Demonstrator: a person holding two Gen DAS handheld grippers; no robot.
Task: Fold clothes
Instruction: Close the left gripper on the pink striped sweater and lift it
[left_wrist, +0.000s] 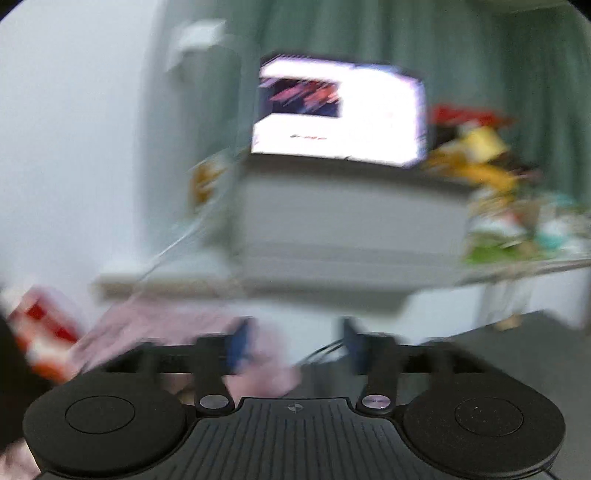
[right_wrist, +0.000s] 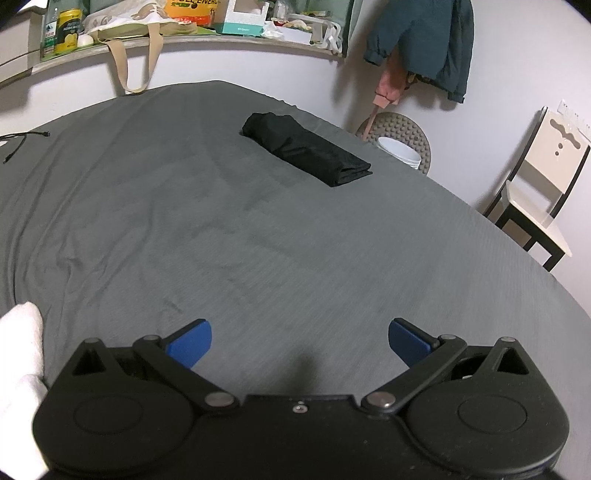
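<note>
The left wrist view is smeared by motion. My left gripper (left_wrist: 297, 343) is open, its blue fingers apart with nothing clearly between them. A pink garment (left_wrist: 177, 332) lies crumpled just beyond and beside the left finger; I cannot tell whether it touches. My right gripper (right_wrist: 300, 341) hangs open over the grey bed sheet (right_wrist: 258, 240), empty. A black garment (right_wrist: 306, 147), folded into a long bundle, rests on the sheet far ahead, toward the right. White cloth (right_wrist: 20, 354) shows at the left edge of the right wrist view.
A lit screen (left_wrist: 340, 110) stands on a grey box (left_wrist: 351, 229), with colourful clutter (left_wrist: 491, 173) to its right and a red-and-white item (left_wrist: 44, 325) at lower left. A cluttered shelf (right_wrist: 184, 33), hung jackets (right_wrist: 424, 48), a stool with plates (right_wrist: 402, 147) and a chair (right_wrist: 535, 195) border the bed.
</note>
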